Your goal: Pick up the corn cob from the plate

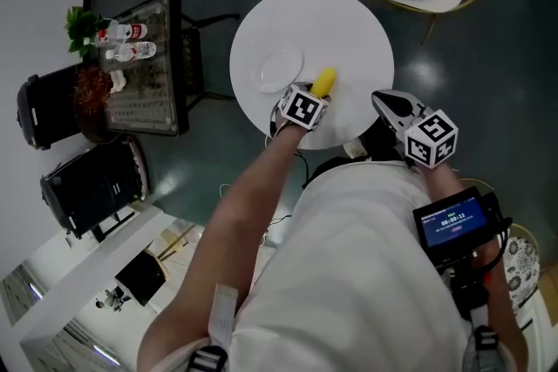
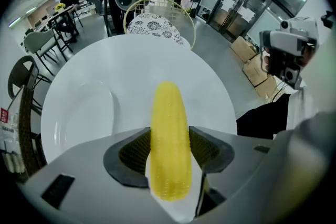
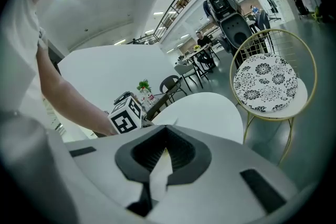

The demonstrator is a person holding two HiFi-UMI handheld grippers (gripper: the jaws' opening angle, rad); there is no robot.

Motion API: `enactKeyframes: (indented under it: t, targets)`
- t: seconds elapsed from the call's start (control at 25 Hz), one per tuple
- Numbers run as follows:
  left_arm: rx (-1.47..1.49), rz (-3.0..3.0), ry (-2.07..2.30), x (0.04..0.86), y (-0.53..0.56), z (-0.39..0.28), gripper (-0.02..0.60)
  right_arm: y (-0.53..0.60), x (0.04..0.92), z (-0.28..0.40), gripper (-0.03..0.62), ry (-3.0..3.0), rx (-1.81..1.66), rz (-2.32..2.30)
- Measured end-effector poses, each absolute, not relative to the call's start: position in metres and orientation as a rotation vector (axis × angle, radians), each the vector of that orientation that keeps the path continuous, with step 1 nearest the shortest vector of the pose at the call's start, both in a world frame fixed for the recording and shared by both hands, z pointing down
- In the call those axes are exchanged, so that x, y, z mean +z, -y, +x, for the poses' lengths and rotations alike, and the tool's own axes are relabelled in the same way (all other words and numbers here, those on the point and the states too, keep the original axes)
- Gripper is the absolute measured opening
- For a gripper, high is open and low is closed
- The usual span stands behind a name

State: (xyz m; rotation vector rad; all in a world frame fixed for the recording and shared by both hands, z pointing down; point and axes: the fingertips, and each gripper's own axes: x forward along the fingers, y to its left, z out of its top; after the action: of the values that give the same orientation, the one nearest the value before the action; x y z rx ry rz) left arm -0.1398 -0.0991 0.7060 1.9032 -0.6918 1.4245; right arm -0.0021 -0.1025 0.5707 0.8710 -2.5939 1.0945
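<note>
Head view: white plate point(image 1: 281, 68) sits empty on the round white table point(image 1: 357, 22). Corn cob point(image 1: 323, 83) lies just beside the plate, clear of its rim, on the side toward the right gripper point(image 1: 384, 101). Left gripper point(image 1: 314, 96) is on the cob's near end. Whether the cob is clear of the tabletop cannot be told. The right gripper is well apart from the plate, at the table's near edge. Left gripper view: the cob runs lengthwise between the jaws, its base deep in the throat and its tip pointing out over bare table; the plate is off to the left of it. Both ribbed pads appear to press the cob's flanks, so the claw is pinching the cob at a wide spread. Right gripper view: jaws pressed together, nothing between them; the plate is not in view, only the table top and a patterned chair point(image 3: 265, 84) beyond it. Judgement: the grasp is made and the cob is off the plate, so the lift is the step in hand. The next move calls for a steady rise, keeping the pinch even since the cob is round and could roll. Room: open tabletop beyond the plate, nothing overhead; the table's near edge lies close behind the left gripper.
</note>
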Motion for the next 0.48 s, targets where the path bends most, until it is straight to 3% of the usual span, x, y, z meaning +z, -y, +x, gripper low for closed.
enactKeyframes:
  t: [0.48]
  targets:
    - [1.515,1.932,0.617,0.707,0.086,-0.131,0.224,0.101,0.571,-0.002,0.006,2.583,1.11,0.872]
